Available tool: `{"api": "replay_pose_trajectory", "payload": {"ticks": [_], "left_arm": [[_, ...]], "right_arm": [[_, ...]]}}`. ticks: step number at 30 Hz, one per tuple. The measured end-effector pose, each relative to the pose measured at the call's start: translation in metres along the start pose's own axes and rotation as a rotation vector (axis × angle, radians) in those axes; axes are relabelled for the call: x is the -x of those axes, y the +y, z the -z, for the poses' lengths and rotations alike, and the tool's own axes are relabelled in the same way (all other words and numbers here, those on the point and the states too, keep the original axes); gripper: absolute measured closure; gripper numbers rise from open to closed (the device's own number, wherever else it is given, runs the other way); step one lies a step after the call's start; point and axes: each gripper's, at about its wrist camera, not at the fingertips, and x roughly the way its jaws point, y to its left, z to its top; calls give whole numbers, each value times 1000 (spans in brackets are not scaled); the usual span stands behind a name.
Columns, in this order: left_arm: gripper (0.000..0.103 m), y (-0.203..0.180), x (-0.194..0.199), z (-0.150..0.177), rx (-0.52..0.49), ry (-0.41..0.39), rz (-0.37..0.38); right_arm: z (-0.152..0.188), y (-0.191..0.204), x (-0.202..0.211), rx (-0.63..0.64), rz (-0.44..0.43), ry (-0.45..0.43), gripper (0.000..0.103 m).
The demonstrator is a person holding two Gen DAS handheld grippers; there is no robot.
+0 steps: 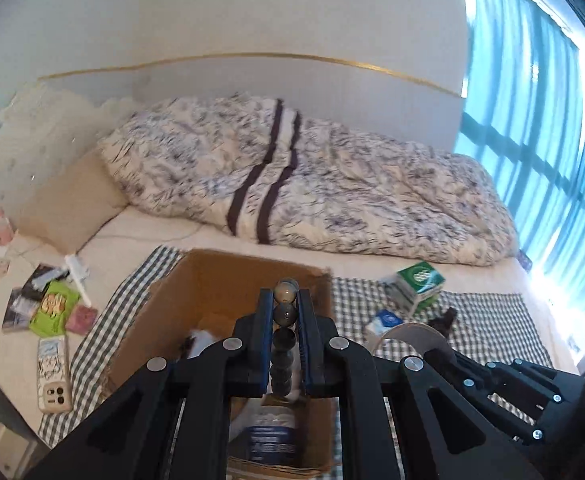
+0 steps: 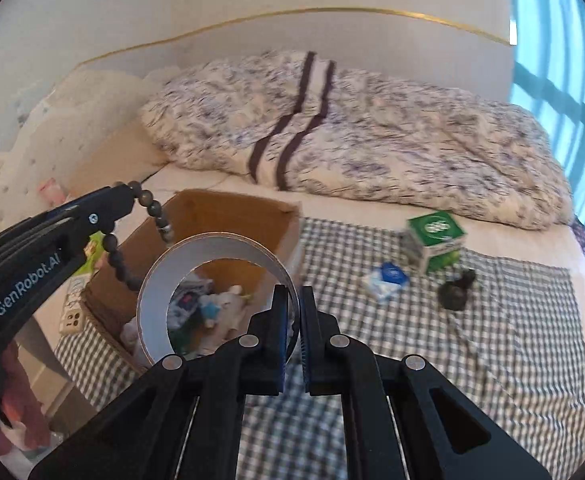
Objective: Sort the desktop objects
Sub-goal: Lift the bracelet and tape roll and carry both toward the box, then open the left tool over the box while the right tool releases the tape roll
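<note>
Bead string [image 1: 285,336] clamped in left tool [image 1: 285,300] above cardboard box [image 1: 228,280]; tape roll [image 2: 212,276] pinched in right tool [image 2: 290,296] beside box. Release best made once centred over opening.

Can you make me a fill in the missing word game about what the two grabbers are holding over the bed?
1. The left gripper is shut on a string of dark ____.
2. The right gripper pinches a roll of ____.
3. Both hang above an open cardboard ____.
4. The green carton stands on the ____ cloth.

Missing words: beads, tape, box, checked.
</note>
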Motion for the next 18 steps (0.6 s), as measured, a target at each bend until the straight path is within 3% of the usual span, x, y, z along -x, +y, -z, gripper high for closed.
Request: {"api": "replay_pose_trajectory", "payload": {"ticks": [15, 16, 17, 18], "left_arm": [[89, 52, -66, 28, 46, 102, -38], [81, 52, -67, 30, 39, 97, -54], [56, 51, -68, 30, 39, 95, -67], [40, 52, -68, 31, 48, 92, -78]], "right_arm": [[2, 47, -82, 93, -16, 111, 95], [3, 46, -86, 92, -25, 114, 87], [4, 46, -88, 89, -32, 116, 77], [5, 45, -90, 83, -37, 117, 53]]}}
